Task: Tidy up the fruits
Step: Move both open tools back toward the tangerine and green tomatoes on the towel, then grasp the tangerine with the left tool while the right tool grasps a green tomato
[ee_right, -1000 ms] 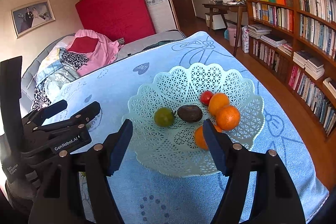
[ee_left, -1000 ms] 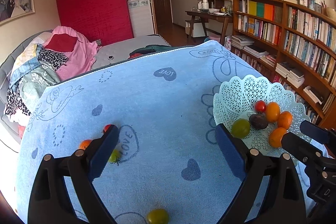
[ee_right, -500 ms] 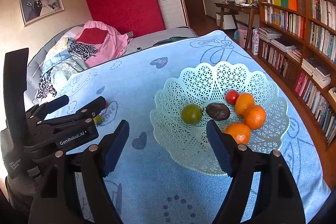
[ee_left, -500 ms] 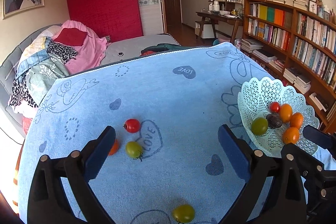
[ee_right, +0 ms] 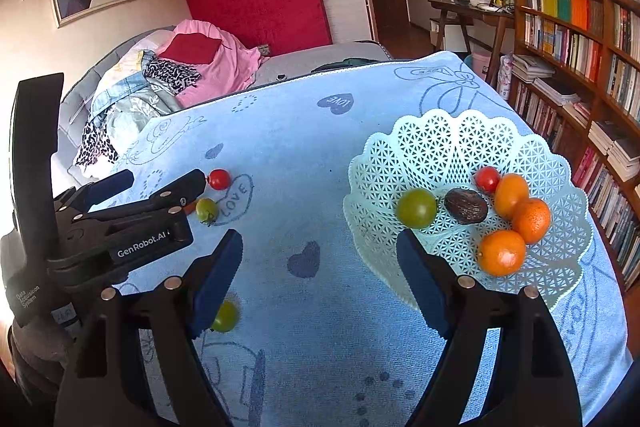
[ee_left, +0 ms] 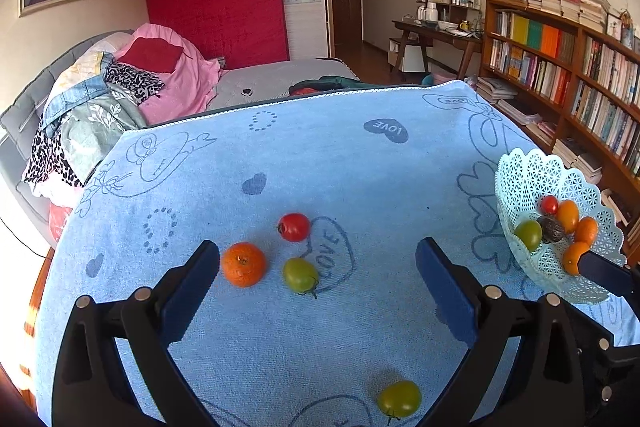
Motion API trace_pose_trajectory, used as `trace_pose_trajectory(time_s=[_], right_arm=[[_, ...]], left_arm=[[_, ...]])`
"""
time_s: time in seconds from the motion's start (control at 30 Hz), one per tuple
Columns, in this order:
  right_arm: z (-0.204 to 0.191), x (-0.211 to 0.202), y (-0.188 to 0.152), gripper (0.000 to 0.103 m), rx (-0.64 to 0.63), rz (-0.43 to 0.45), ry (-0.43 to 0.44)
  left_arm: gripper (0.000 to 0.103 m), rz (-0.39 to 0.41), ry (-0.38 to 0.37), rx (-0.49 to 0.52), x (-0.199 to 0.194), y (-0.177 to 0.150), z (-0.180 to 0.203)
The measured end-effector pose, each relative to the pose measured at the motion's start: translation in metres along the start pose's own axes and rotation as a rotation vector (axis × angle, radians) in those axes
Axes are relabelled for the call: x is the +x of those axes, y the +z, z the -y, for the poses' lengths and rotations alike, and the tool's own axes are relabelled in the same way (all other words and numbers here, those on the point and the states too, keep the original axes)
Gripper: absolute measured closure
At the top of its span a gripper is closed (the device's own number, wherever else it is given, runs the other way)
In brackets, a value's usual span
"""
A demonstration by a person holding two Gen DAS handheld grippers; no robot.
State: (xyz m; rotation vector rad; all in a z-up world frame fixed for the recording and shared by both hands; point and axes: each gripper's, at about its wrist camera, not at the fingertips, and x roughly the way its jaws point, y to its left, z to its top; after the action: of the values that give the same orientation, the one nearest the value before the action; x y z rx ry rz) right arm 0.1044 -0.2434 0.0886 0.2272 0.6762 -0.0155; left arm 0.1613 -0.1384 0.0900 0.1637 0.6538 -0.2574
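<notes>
Blue towel (ee_left: pixel 360 163) covers the whole table, hearts and "LOVE" printed all over it; the lacy basket (ee_right: pixel 460 135) sits on its right side and already has six pieces in it: three oranges, a red tomato, a green one, and something dark and wrinkly I can't name.

Left gripper (ee_left: pixel 318 263) has its jaws spread as wide as they go, nothing in them; right gripper (ee_right: pixel 320 255) is also spread, a bit narrower, empty too, with the basket's near rim off to the right of its right finger.

Four loose fruits left on the towel, all on the left half; orange (ee_left: pixel 243 264) sits just beside the left gripper's left finger; red tomato (ee_left: pixel 294 227) is a bit further out; green tomato (ee_left: pixel 301 275) lies right between the left gripper's fingers and slightly ahead; second green tomato (ee_left: pixel 399 398) is closer in, low under the left gripper, and in the right view it peeks out by that gripper's left finger.

So the left hand looks nearer the cluster of three; they're round, so no real long axis to line up; I'd guess the green one straight ahead is the easy grab.
</notes>
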Motion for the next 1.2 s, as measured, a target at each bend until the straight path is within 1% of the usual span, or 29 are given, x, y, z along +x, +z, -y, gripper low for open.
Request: trace_pose_trajectory(time_s=[0.3, 0.6, 0.83, 0.97, 1.0, 1.07, 1.2], right_arm=[[-0.019, 0.016, -0.003, 0.022, -0.033, -0.035, 0.027], [-0.033, 0.033, -0.006, 0.022, -0.058, -0.076, 0.051], [-0.041, 0.043, -0.009, 0.022, -0.07, -0.101, 0.071], [-0.042, 0.047, -0.011, 0.022, -0.072, -0.109, 0.077], [-0.043, 0.048, -0.011, 0.022, -0.073, -0.111, 0.079], [-0.043, 0.049, -0.011, 0.022, -0.074, -0.114, 0.08], [-0.044, 0.053, -0.012, 0.022, -0.075, -0.123, 0.084]], left_arm=[[0.005, -0.024, 0.036, -0.027, 0.007, -0.009, -0.028], [0.005, -0.083, 0.093, -0.079, 0.025, -0.024, -0.068], [0.006, -0.127, 0.1, -0.098, 0.044, -0.029, -0.085], [0.01, -0.14, 0.091, -0.085, 0.055, -0.026, -0.086], [0.012, -0.143, 0.088, -0.08, 0.058, -0.026, -0.085], [0.014, -0.148, 0.075, -0.071, 0.063, -0.025, -0.083], [0.02, -0.166, 0.052, -0.06, 0.075, -0.023, -0.079]])
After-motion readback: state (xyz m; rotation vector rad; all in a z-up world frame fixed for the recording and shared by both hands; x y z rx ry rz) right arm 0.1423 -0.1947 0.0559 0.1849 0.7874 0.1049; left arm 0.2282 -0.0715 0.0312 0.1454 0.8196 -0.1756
